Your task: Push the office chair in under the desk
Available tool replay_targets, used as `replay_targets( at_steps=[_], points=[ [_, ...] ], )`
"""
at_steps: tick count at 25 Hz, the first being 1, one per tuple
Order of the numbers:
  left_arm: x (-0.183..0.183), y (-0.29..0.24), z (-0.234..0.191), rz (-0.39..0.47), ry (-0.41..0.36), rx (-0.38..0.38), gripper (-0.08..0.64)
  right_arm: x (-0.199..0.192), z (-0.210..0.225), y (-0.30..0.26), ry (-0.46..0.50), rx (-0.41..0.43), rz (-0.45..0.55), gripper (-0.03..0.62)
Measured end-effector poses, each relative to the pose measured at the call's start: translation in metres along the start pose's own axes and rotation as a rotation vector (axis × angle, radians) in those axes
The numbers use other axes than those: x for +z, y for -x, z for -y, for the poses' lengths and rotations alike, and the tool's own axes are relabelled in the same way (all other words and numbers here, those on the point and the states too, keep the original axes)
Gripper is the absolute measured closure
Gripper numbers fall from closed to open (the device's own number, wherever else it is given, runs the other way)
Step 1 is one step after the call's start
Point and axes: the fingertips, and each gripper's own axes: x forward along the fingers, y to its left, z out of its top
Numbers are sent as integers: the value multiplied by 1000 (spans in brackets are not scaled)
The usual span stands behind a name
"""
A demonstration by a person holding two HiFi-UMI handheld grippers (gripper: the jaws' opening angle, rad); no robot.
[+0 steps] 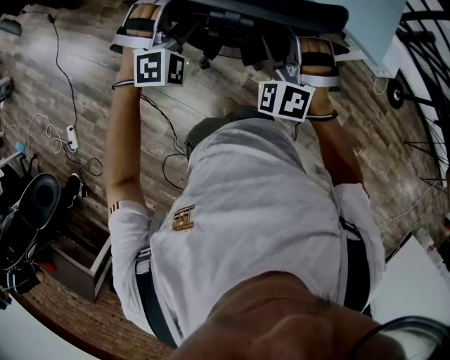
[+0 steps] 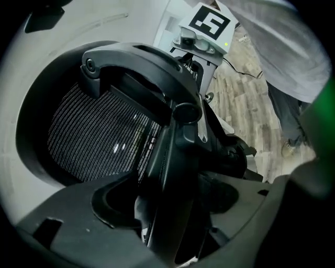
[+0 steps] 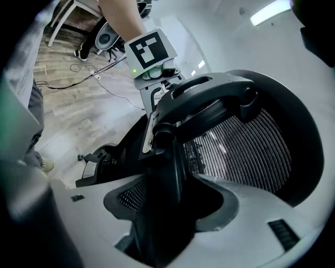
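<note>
The black office chair point(image 1: 239, 21) stands at the top of the head view, its back toward me. A pale desk point(image 1: 373, 24) lies just beyond it at the upper right. My left gripper point(image 1: 156, 21) and right gripper point(image 1: 299, 53) hold the back's frame on either side. In the left gripper view the jaws point(image 2: 172, 209) are shut on the chair's black frame bar, beside the mesh back point(image 2: 99, 141). The right gripper view shows the same from the other side. There the jaws point(image 3: 162, 214) clamp the frame bar, with the mesh point(image 3: 241, 146) to their right.
Cables and a power strip point(image 1: 70, 137) lie on the wood floor at the left. Black gear point(image 1: 35, 204) and an open box point(image 1: 77, 271) sit at the lower left. A black wire rack point(image 1: 425, 77) stands at the right, and a white surface point(image 1: 415, 288) at the lower right.
</note>
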Motion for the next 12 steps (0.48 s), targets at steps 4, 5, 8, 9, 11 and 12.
replay_targets(
  at_steps=[4,5,8,9,11,12],
  points=[
    [-32,-25,-18,19,1,-17,221,10,11,-39,-15,6,-38,334],
    [-40,-34,-24,30,0,-18,221,10,14,-50,-19,3,-50,334],
    [-57,-64,-40,60,-7,-21,219,6,26,-82,-30,-12,-85,334],
    [-60,-71,-43,69,-12,-24,219,5,29,-89,-33,-17,-94,334],
    [-66,-77,-46,89,-22,-27,218,6,29,-97,-36,-25,-113,334],
    [-71,-79,-47,100,-26,-26,218,9,28,-101,-36,-29,-125,334]
  ],
)
